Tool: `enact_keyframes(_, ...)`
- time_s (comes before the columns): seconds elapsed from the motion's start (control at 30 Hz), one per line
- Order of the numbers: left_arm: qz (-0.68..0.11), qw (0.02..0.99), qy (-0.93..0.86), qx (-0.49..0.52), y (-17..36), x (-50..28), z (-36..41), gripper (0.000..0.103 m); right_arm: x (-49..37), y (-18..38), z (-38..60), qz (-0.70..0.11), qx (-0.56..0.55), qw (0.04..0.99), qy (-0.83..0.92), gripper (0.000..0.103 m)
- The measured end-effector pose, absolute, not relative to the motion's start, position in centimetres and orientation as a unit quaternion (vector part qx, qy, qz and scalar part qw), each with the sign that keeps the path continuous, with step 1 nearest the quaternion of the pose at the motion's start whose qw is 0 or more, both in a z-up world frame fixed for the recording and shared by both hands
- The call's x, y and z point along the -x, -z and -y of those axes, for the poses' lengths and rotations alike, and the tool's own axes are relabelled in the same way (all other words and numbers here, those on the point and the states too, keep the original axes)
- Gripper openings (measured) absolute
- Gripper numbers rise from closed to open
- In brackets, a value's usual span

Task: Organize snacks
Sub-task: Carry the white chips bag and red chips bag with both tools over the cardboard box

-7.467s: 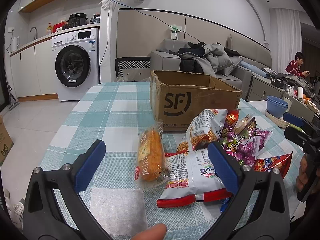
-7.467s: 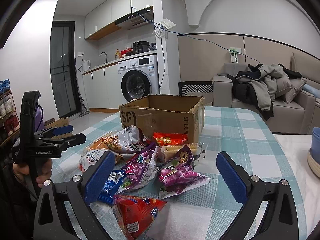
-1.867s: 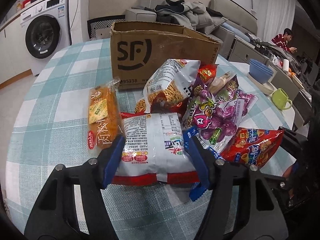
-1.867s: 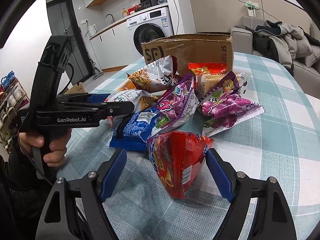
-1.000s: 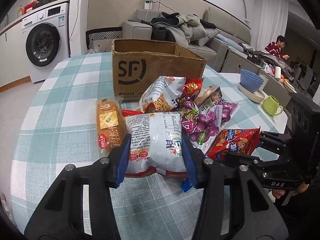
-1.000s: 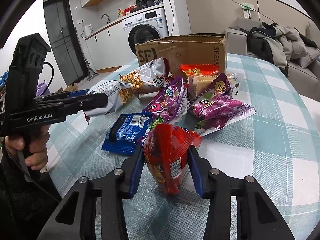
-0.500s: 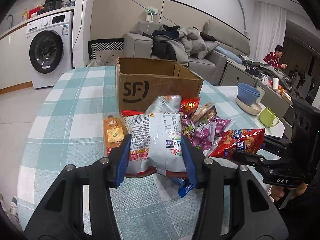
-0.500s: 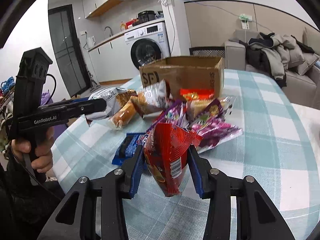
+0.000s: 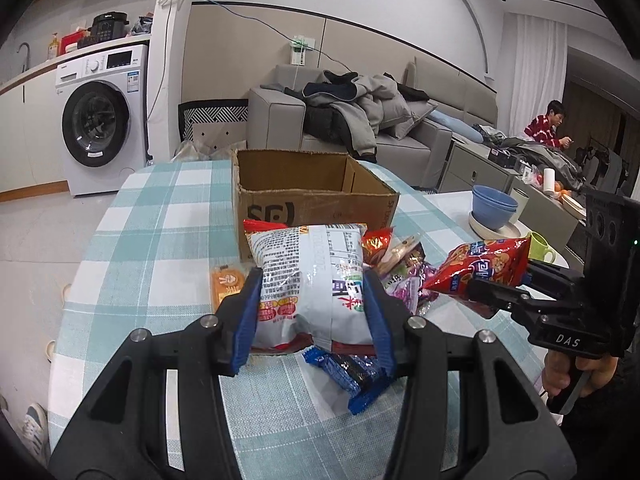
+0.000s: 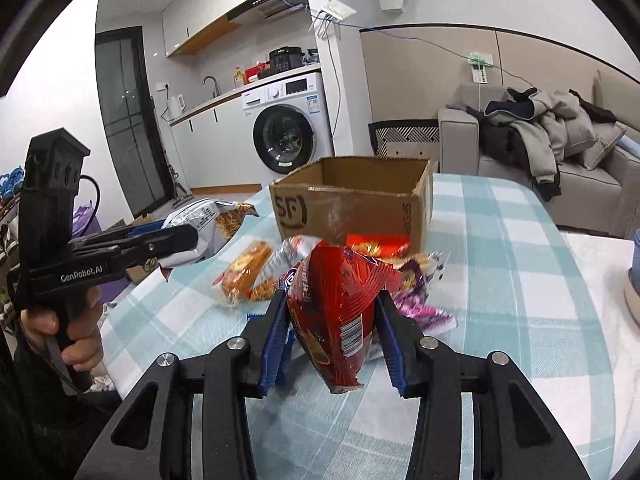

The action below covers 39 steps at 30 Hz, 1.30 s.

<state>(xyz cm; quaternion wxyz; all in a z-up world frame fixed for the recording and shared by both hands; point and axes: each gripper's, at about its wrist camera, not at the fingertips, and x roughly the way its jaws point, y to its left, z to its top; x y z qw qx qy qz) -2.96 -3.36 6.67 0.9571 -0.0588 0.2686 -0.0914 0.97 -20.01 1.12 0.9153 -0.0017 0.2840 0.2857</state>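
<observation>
Your left gripper [image 9: 314,312] clenched a white snack bag [image 9: 308,280] printed with fine text, raised above the checked table [image 9: 160,240]. Your right gripper [image 10: 332,340] clenched a red snack bag [image 10: 336,312] bearing a barcode, also off the table. Behind both stood an open cardboard box [image 10: 352,204] marked "SF". The left gripper's body read "GenRobot.AI"; the right's read "DAS".

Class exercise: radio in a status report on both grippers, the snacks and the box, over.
Left gripper shut on white bag, lifted. Right gripper shut on red bag, lifted. Box open ahead. Other snacks lie before it.
</observation>
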Motion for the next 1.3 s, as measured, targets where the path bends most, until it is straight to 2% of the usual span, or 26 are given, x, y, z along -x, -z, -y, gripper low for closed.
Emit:
enact_keyframes(0.6,-0.256,0.962,0.068,0.061,-10.1,-1.5,2.6,0.046,-5.5,-5.5,19.1,-0.262,-0.005,0.928,-0.266,0.044)
enact_keyframes(1.3,-0.272,0.959,0.063,0.047,-10.4,-10.6,2.7,0.046,-12.4,-6.2,18.2,-0.271,-0.029,0.929,-0.252,0.044)
